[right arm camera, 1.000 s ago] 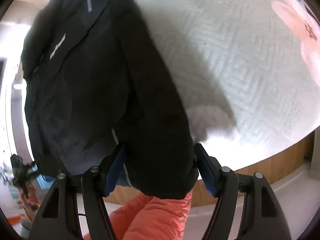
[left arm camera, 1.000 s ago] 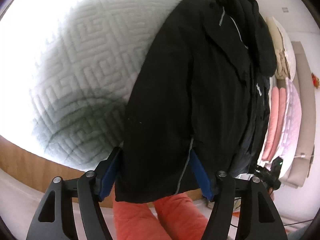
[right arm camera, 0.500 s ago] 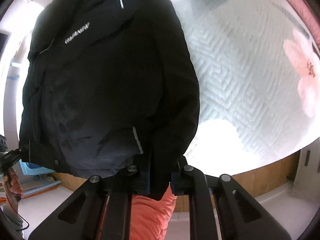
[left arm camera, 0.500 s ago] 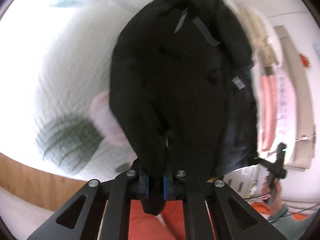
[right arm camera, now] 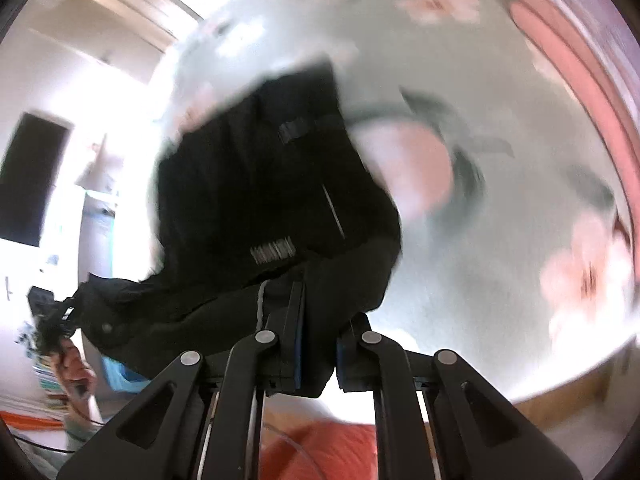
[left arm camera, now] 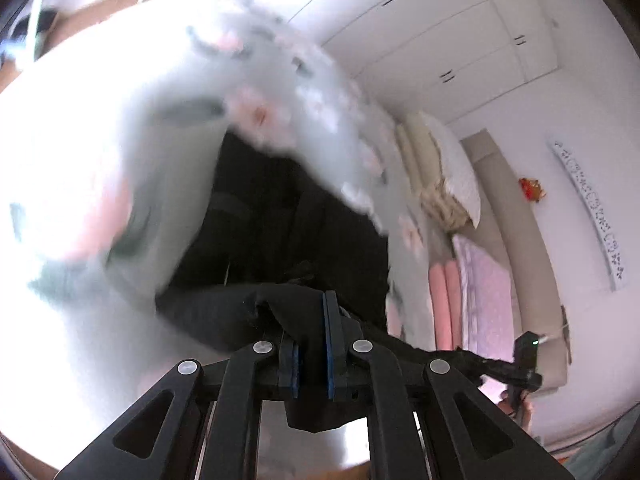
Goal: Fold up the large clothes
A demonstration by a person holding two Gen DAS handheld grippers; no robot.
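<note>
- Pale quilted bedding (right arm camera: 500, 248) with pink flowers fills the background of both wrist views, blurred; white cupboard doors (left arm camera: 460, 40) and stacked pillows (left arm camera: 440, 168) stand at the far side of the room.
- My left gripper (left arm camera: 312, 344) is closed tight, its blue pads pinching a fold of the black jacket (left arm camera: 280, 240) at the hem; cloth bunches between the pads and a tail hangs out below them.
- My right gripper (right arm camera: 318, 356) is clamped the same way on the black jacket's other lower corner, just beside a grey seam line.
- I hold the two corners rather than one so the hem stays spread and the garment hangs evenly between my hands instead of twisting.
- From the right wrist view the jacket's body stretches away from the pads towards the bed, with a striped label and a strap tab showing; its far end seems to lie on or near the bedding, though blur keeps me from being sure.
- I judge this to be the lift that carries the hem over for a fold.
- Slippery shell fabric could slide out, so a firm pinch makes sense.
</note>
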